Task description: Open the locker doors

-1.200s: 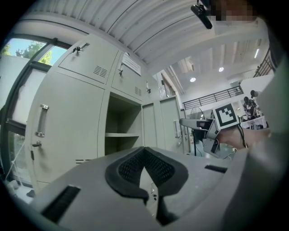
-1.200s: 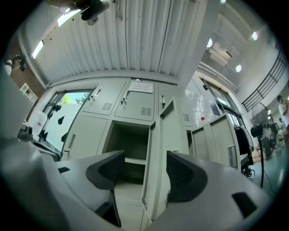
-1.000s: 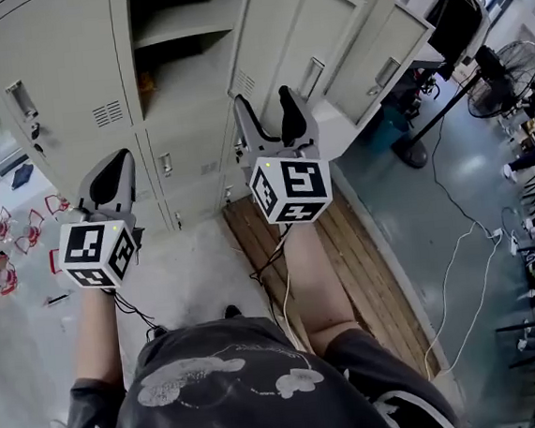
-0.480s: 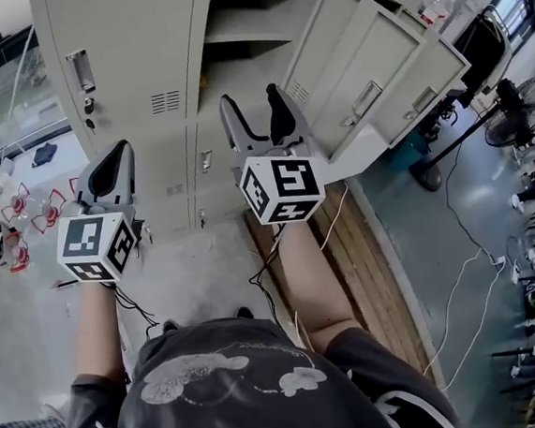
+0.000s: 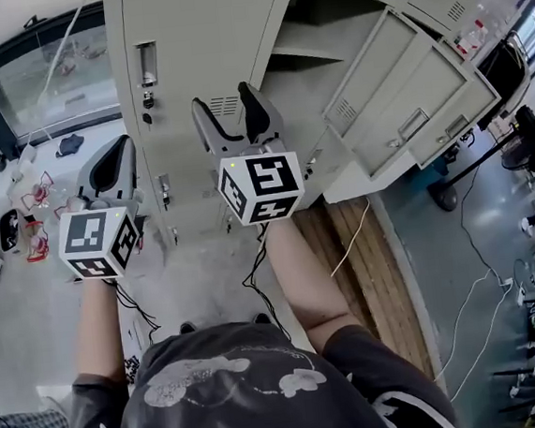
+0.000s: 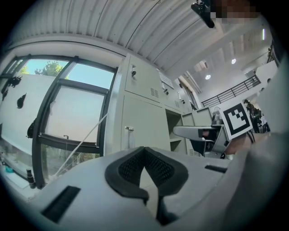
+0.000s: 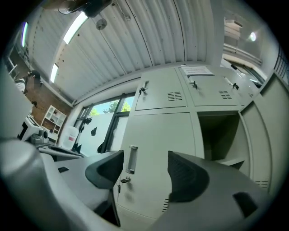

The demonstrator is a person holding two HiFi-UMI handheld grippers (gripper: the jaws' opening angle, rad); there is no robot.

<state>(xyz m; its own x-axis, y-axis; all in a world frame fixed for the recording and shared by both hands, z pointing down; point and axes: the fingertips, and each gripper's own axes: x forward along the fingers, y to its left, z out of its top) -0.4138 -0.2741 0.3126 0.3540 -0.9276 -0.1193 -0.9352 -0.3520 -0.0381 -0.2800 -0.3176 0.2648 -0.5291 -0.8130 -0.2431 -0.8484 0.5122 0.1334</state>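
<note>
- The closed locker door is the tall pale-grey panel at the left end of the locker bank. It has a recessed handle near its left edge and a small keyed lock just under that handle.
- The right gripper is raised in front of this door, below its handle in the head view. Its jaws stand wide apart with nothing clamped between them.
- In the right gripper view the door's handle and lock show in the gap between the two dark pads, nearer the left one. No contact with the door can be seen.
- The left gripper is held to the left of the door, lower than the right gripper. Its jaws are pressed together, pads meeting at the tips and gripping nothing.
- To the right of the door an open compartment shows a bare shelf inside.
- Further right of the door, the open doors of that column hang swung outward, their vents and handles facing up toward the head camera.
- A large window with a dark frame lies to the left of the door.
- Wooden boards lie on the floor below and to the right of the door, under the swung-out doors.
</note>
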